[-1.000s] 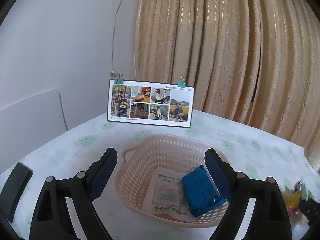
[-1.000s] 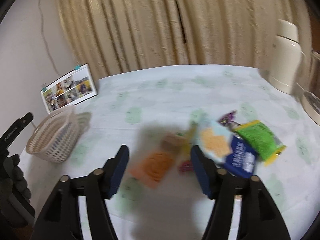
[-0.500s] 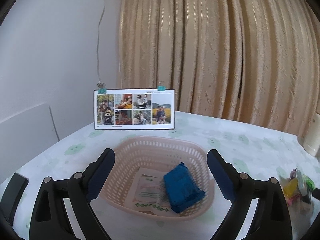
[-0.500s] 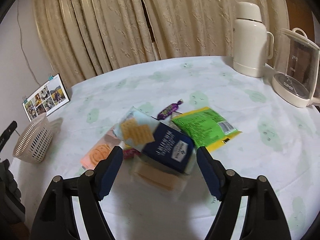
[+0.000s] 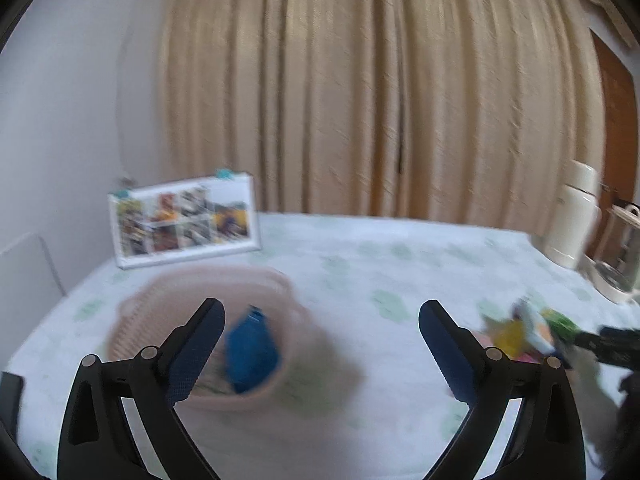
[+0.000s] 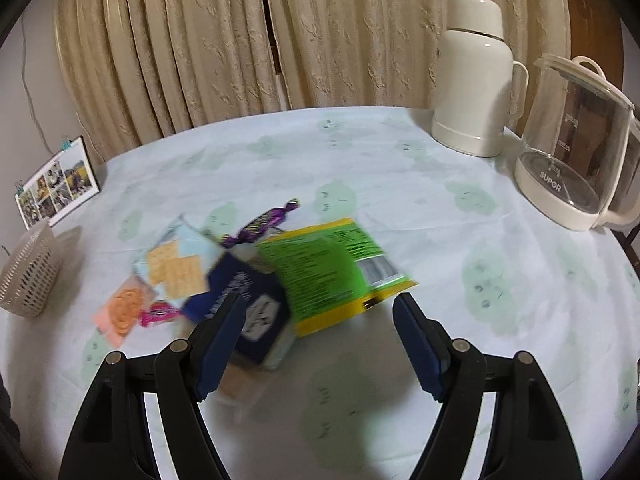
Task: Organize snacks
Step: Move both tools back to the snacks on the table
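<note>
So going left to right: one pink basket (image 5: 288, 300) sits below the left gripper (image 5: 320, 328), jaws spread and empty, with one blue packet (image 5: 250, 354) inside. Over on the counter (image 6: 400, 152), the right gripper (image 6: 318, 334) is way nearer the snack pile, jaws spread too. One navy box (image 6: 256, 300) lies by its left jaw; one green bag (image 6: 332, 268) sits just ahead, long axis running diagonally away. One purple candy (image 6: 266, 220), too.
</note>
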Action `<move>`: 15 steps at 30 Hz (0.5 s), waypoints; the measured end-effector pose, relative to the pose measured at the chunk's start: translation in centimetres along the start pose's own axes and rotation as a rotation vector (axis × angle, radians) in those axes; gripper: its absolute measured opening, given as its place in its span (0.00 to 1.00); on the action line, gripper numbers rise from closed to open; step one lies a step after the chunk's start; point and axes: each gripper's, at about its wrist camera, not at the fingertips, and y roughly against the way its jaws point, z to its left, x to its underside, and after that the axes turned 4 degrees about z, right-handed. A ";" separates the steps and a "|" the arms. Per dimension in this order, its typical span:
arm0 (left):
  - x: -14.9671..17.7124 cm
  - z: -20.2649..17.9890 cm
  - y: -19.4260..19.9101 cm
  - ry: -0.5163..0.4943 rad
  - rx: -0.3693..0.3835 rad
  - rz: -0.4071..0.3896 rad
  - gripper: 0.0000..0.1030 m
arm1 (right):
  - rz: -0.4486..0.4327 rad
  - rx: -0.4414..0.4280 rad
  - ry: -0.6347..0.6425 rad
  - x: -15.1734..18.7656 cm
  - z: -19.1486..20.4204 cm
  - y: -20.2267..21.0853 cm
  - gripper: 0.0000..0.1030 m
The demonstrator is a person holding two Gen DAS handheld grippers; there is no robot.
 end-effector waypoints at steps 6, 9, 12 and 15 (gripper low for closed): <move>0.6 -2.6 -1.7 -0.037 0.105 0.108 0.95 | 0.058 -0.010 -0.016 -1.1 -1.8 -2.3 0.72; 0.9 -2.8 -3.2 -0.008 0.146 0.176 0.95 | 0.089 -0.041 -0.009 -1.9 -2.0 -3.4 0.72; 1.2 -2.8 -4.3 0.017 0.154 0.223 0.95 | 0.109 -0.054 0.016 -2.6 -1.9 -4.3 0.75; 1.5 -3.0 -5.0 0.014 0.154 0.243 0.95 | 0.123 -0.075 0.036 -3.2 -1.7 -4.9 0.78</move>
